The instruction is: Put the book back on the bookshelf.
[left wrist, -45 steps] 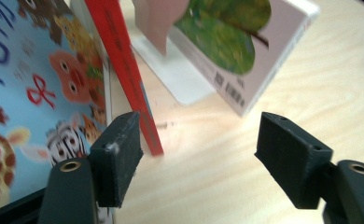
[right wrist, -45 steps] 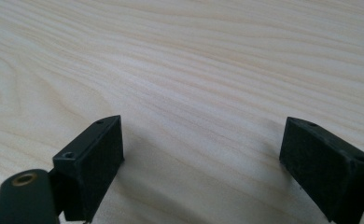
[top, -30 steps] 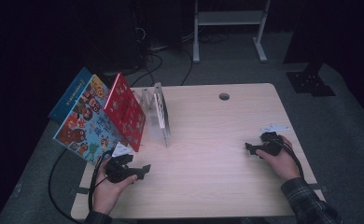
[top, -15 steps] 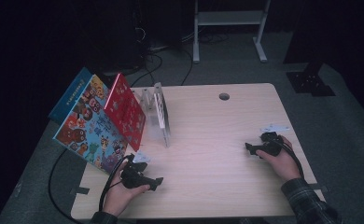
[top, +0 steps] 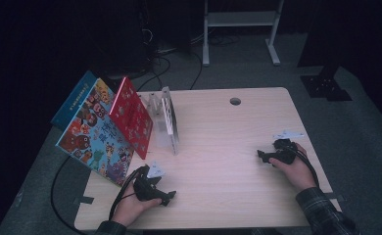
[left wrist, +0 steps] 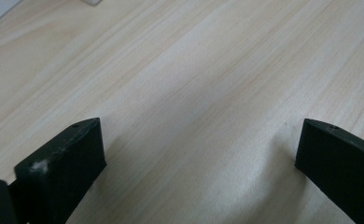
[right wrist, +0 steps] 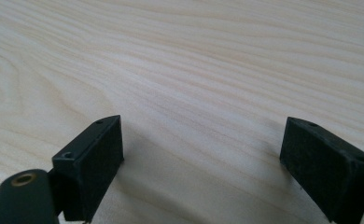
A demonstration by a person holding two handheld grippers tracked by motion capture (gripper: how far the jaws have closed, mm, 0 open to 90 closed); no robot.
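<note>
Wood table (top: 218, 132), dark room, books (top: 106, 132) leaning on clear rack (top: 167, 120) at left.
Left gripper (top: 167, 196) just opened wide, nothing between, near books' front corner; right gripper (top: 261, 155) open, empty, well apart.

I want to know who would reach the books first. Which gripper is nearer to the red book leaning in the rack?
Left. The left gripper sits just in front of the red book, near the table's front left; the right gripper rests far across on the right side.

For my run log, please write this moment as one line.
left gripper: open, empty, jaws just opened | right gripper: open, empty | books: leaning in rack
</note>
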